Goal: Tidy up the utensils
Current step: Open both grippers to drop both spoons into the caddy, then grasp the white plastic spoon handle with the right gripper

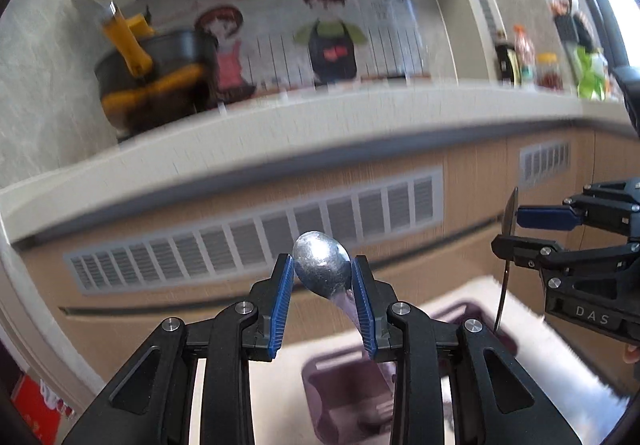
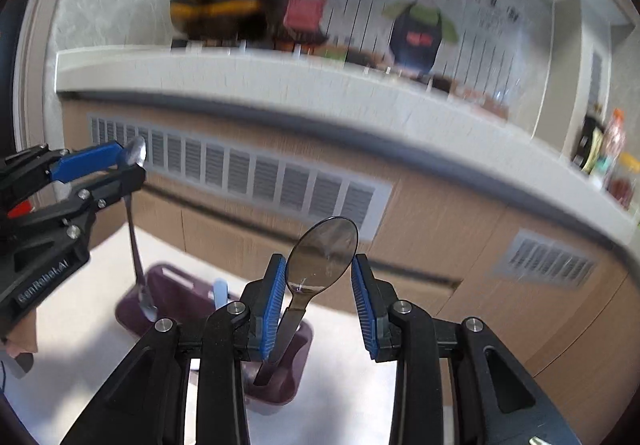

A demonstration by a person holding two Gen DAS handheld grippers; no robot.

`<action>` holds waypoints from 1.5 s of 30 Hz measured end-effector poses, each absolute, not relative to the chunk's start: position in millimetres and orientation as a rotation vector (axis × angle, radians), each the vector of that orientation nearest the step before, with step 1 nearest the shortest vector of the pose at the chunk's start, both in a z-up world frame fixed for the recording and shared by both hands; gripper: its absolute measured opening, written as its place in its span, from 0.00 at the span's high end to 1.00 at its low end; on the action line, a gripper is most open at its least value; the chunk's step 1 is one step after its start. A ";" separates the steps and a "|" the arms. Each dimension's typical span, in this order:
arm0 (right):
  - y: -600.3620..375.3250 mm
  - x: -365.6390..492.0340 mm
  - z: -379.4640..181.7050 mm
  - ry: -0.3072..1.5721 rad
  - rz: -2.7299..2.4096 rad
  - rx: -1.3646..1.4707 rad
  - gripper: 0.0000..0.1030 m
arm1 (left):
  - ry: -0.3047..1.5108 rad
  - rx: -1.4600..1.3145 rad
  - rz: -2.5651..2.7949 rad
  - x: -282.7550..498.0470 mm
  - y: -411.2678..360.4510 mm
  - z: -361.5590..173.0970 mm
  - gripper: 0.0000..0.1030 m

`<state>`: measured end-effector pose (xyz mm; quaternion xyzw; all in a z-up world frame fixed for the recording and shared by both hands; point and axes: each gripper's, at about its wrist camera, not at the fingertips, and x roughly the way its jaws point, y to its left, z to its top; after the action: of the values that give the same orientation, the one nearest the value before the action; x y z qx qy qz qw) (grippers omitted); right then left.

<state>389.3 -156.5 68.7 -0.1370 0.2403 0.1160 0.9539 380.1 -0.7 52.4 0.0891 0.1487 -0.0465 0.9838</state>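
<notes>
My left gripper point(image 1: 322, 277) is shut on the bowl of a silver spoon point(image 1: 320, 267), whose handle hangs down toward a purple utensil holder point(image 1: 344, 397) on the white surface below. My right gripper point(image 2: 319, 277) is shut on the bowl of a second, darker metal spoon point(image 2: 324, 249), whose handle reaches down into the same purple holder point(image 2: 276, 373). Each gripper also shows in the other view: the right one point(image 1: 510, 229) at the far right, the left one point(image 2: 132, 165) at the far left. A pale blue utensil point(image 2: 221, 293) stands in the holder.
A white counter edge point(image 1: 280, 125) runs across above wooden cabinet fronts with grey vents point(image 1: 256, 233). A black pot with yellow handles point(image 1: 156, 73) sits on the counter at the left. Bottles and jars point(image 1: 532, 61) stand at its right end.
</notes>
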 end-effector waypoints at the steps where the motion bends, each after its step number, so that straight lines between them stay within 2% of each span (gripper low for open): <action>1: -155.2 393.4 60.3 0.507 0.242 -0.276 0.70 | 0.325 0.173 -0.101 384.2 -0.7 43.2 0.70; 6: -155.2 402.9 23.7 0.606 0.300 -0.236 0.73 | 0.459 0.100 -0.161 395.0 5.6 3.5 0.70; 10: -157.3 404.8 4.6 0.680 0.362 -0.179 0.72 | 0.520 0.063 -0.199 396.8 5.8 -11.9 0.70; 12: -158.5 403.4 -3.6 0.725 0.396 -0.151 0.64 | 0.538 0.049 -0.215 394.7 5.4 -13.6 0.69; 14: -161.2 397.5 -5.4 0.721 0.403 -0.137 0.38 | 0.540 0.035 -0.214 389.5 7.9 -9.4 0.69; 16: -166.9 388.0 -0.9 0.678 0.385 -0.131 0.27 | 0.542 0.010 -0.211 380.9 14.0 -0.7 0.69; 18: -171.9 374.4 5.8 0.640 0.376 -0.129 0.22 | 0.548 -0.010 -0.201 370.3 21.2 6.9 0.67; 20: -176.1 362.8 12.2 0.614 0.367 -0.122 0.11 | 0.557 -0.018 -0.191 355.7 27.8 12.7 0.59; 21: -178.7 353.6 14.0 0.595 0.361 -0.120 0.09 | 0.561 -0.016 -0.186 346.2 30.1 13.3 0.54; 24: -180.3 326.3 16.9 0.526 0.329 -0.167 0.00 | 0.579 0.008 -0.181 320.7 34.2 9.7 0.53; 35: -176.2 277.7 -21.3 0.590 0.306 -0.299 0.00 | 0.748 0.008 -0.227 248.3 45.5 -38.1 0.45; 45: -178.1 268.3 -72.1 0.780 0.392 -0.250 0.00 | 0.928 0.090 -0.355 202.8 28.0 -90.7 0.43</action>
<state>268.3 -178.1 -72.1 -0.1208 0.3768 0.1893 0.8987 202.8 28.0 -90.7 0.0430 0.4452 -0.1702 0.8780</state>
